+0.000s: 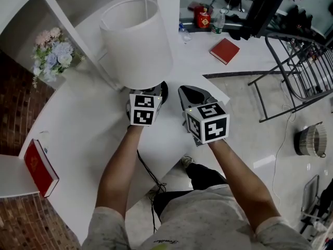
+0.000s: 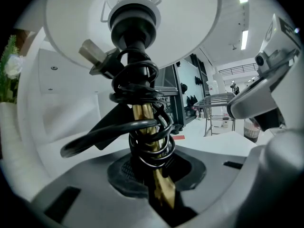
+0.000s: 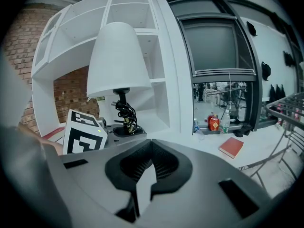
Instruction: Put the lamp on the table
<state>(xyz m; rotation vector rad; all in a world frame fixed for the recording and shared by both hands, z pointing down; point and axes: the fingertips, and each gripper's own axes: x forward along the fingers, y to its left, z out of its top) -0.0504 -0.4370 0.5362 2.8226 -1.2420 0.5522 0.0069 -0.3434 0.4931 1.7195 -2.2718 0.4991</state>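
**A:** Entry 1. Where is the lamp (image 1: 136, 40)?

**B:** Upper middle of the head view, upright, with the white shade (image 1: 130, 20) on top. It stands on the white table (image 1: 78, 119), close to the table's near edge. A dark round base (image 1: 162, 90) just shows below the shade (I cannot tell if it bears fully on the tabletop).

**A:** Left gripper?

**B:** The left gripper (image 1: 154, 94) sits directly under the shade, low on the lamp. In its own view the brass stem (image 2: 142, 122) runs down into the slot between the jaws. A black cord (image 2: 147, 146) is coiled round the stem, and the plug (image 2: 95, 56) sticks out at upper left. The jaws are slack: a dark gap shows beside the brass, so the pads are not clamping it.

**A:** Right gripper?

**B:** The right gripper (image 1: 193, 95) is just right of the left one and clear of the lamp. Its jaws are slightly parted, white shows through the slit, and nothing is between them.

**A:** Surroundings?

**B:** Flowers (image 1: 52, 51) at upper left. A red book (image 1: 225, 50) lies on the white surface at upper right.
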